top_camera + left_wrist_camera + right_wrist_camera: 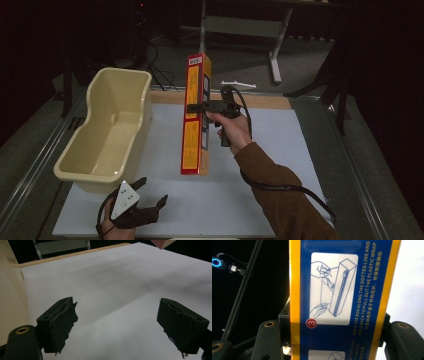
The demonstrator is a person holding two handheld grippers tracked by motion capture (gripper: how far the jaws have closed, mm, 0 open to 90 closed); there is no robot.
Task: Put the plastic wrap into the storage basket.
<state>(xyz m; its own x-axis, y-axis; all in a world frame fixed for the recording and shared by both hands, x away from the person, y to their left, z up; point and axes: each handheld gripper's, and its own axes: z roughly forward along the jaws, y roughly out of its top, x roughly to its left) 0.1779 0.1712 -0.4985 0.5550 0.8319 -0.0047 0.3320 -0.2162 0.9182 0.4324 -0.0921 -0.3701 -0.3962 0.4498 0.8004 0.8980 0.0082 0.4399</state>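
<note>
Plastic-wrap box [195,115] upright, long axis vertical, above the worktop's middle, clamped in right gripper [196,107]. Left gripper [150,192] wide apart (holding nothing) near front-left corner. Beige tub [80,172] empty.

Plastic-wrap boxes: one [196,114]
Cream tubs: one [107,130]
Grippers: two, left [145,200] and right [196,107]
White mats: one [280,165]
Small white plastic pieces: one [238,84]
</note>
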